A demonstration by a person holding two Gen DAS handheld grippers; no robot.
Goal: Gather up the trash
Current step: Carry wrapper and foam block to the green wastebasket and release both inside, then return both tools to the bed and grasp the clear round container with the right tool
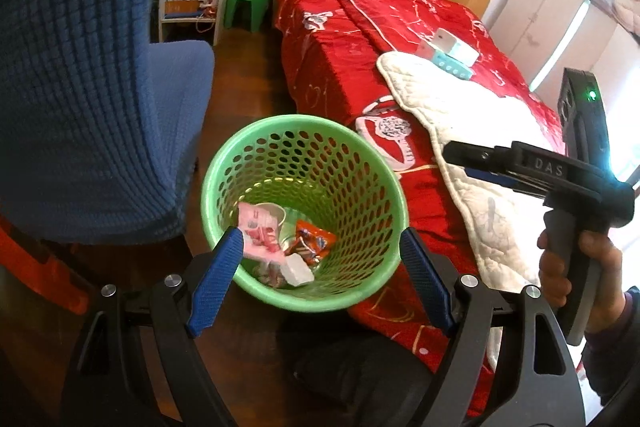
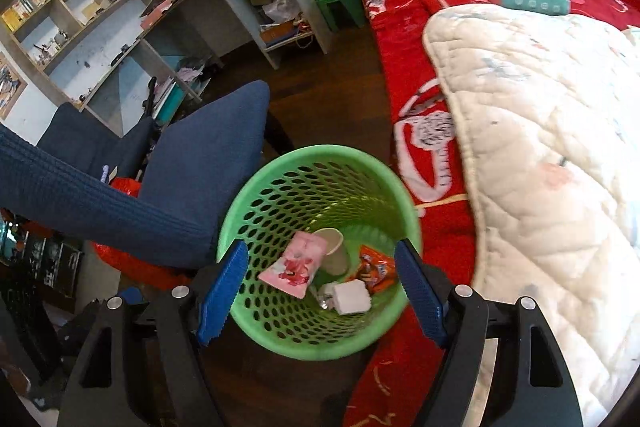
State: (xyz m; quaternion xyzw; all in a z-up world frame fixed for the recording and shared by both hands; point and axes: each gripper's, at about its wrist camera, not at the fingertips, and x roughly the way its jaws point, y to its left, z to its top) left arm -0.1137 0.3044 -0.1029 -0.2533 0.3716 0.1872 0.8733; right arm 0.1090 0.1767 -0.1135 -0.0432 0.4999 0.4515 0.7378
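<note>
A bedroom floor is seen beside the red-quilted bed (image 2: pixel 404 39), where a green perforated wastebasket (image 2: pixel 256 311) stands. Both the left gripper (image 1: pixel 320 267) and the right gripper (image 2: pixel 320 279) are held spread and empty above it. Any next piece is best released squarely inside the rim, over the pink wrapper (image 2: pixel 292 267).

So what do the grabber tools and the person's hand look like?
Each tool has a black plastic frame with silver round bolts and two blue fingers with a bumpy grip texture. The right tool, seen from the left camera, is black with raised letters "DAS", a grey handle and a glowing green light. The hand on it is bare, with a dark purple sleeve.
</note>
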